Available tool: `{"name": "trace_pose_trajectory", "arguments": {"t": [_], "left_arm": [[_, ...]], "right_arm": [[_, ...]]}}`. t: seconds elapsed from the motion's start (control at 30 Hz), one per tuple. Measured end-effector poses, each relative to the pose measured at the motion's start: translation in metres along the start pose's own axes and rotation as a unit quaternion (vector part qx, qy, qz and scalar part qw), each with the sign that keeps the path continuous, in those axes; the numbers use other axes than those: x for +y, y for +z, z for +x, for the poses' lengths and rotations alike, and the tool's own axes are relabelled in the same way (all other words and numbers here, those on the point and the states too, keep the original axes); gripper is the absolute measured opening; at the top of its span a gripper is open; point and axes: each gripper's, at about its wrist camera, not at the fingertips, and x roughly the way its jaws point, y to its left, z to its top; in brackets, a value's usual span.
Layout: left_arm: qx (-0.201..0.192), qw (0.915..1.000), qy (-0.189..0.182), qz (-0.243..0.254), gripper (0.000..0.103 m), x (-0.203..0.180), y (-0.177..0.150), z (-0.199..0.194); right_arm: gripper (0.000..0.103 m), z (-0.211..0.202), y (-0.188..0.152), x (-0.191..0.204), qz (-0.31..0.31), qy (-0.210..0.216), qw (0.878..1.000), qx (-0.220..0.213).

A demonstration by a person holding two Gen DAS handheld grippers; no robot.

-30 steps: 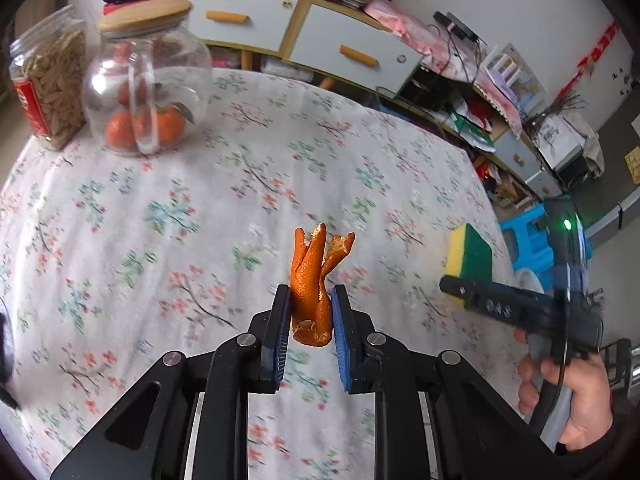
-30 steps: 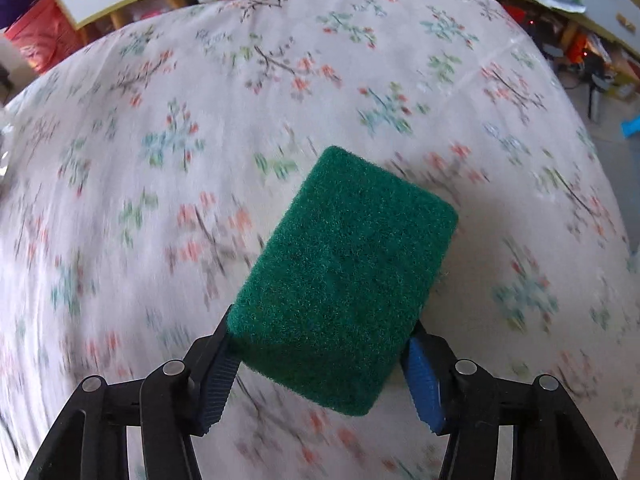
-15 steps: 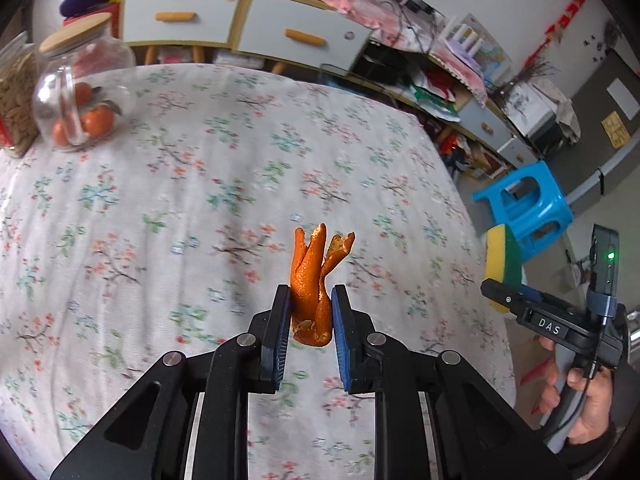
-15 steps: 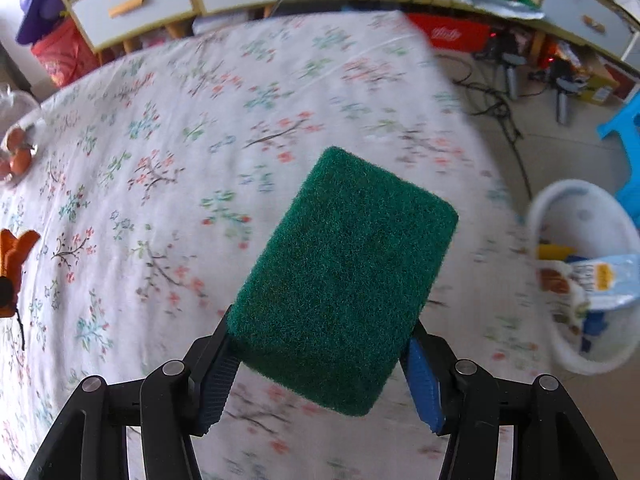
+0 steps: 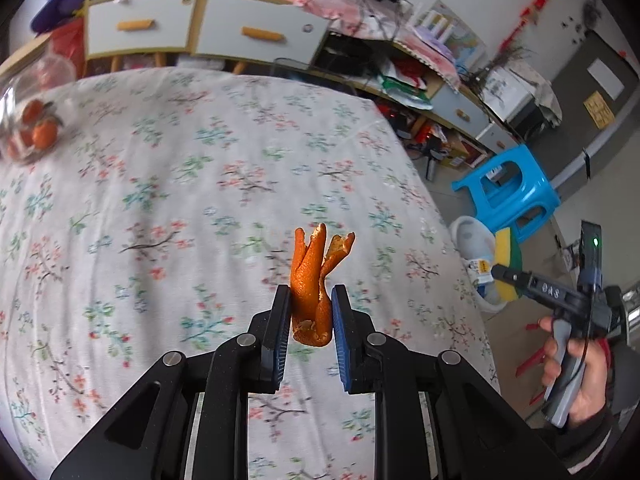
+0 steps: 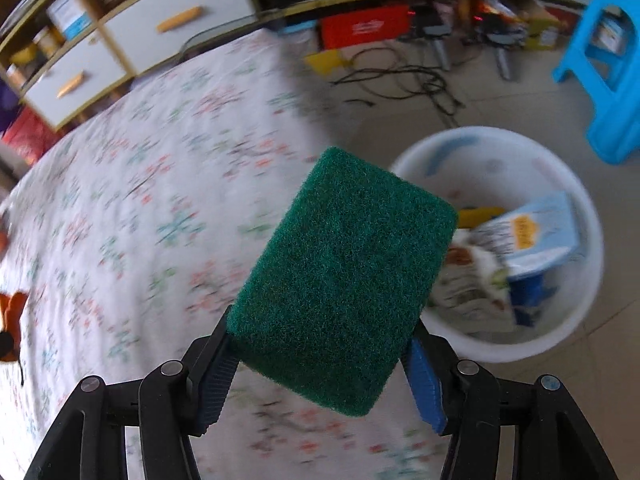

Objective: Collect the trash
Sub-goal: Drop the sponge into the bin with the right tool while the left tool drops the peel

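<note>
My left gripper is shut on an orange peel and holds it above the floral tablecloth. My right gripper is shut on a green and yellow sponge, held past the table's right edge beside a white trash bin on the floor. The bin holds paper packaging. In the left wrist view the right gripper, its sponge and the bin show at the right. The peel shows at the right wrist view's left edge.
A glass jar of oranges stands at the table's far left. A blue plastic stool stands on the floor behind the bin. Drawers and cluttered shelves line the back wall. Cables lie on the floor.
Both grippers have moved right toward the table's edge, still holding their objects. The right gripper with the sponge is now off the table beside the bin, which has come closer.
</note>
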Motion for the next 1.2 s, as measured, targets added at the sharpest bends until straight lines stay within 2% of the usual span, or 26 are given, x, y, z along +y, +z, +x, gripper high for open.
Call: {"name": "trace_pose_trajectory", "arguments": {"t": [0.23, 0.3, 0.33, 0.37, 0.47, 0.57, 0.83, 0.97, 1.2], "left_arm": [[-0.004, 0.9994, 0.005, 0.035, 0.021, -0.033, -0.004, 0.016], [-0.002, 0.9989, 0.007, 0.047, 0.021, -0.042, -0.005, 0.022], [-0.002, 0.9985, 0.009, 0.054, 0.021, -0.047, -0.005, 0.024], [0.0, 0.9979, 0.012, 0.064, 0.021, -0.054, -0.005, 0.027], [0.007, 0.9956, 0.013, 0.092, 0.021, -0.073, -0.005, 0.036], [0.021, 0.993, 0.01, 0.116, 0.021, -0.094, -0.004, 0.049], [0.055, 0.9858, -0.036, 0.154, 0.021, -0.173, 0.006, 0.101], [0.071, 0.9838, -0.059, 0.154, 0.022, -0.204, 0.015, 0.129], [0.058, 0.9795, -0.069, 0.18, 0.023, -0.242, 0.027, 0.159]], "right_arm": [[0.068, -0.002, 0.013, -0.05, 0.037, -0.024, 0.999, -0.021], [0.079, -0.002, 0.015, -0.064, 0.052, -0.01, 0.998, -0.037], [0.095, 0.0, 0.016, -0.071, 0.06, 0.001, 0.997, -0.039], [0.1, 0.002, 0.016, -0.076, 0.069, 0.003, 0.997, -0.037], [0.1, 0.002, 0.013, -0.088, 0.082, -0.002, 0.996, -0.023], [0.1, -0.009, 0.01, -0.099, 0.088, -0.004, 0.996, -0.029], [0.1, -0.031, -0.006, -0.136, 0.116, -0.02, 0.993, -0.031], [0.1, -0.04, -0.012, -0.155, 0.129, -0.028, 0.991, -0.033], [0.1, -0.047, -0.014, -0.175, 0.146, -0.033, 0.988, -0.037]]}}
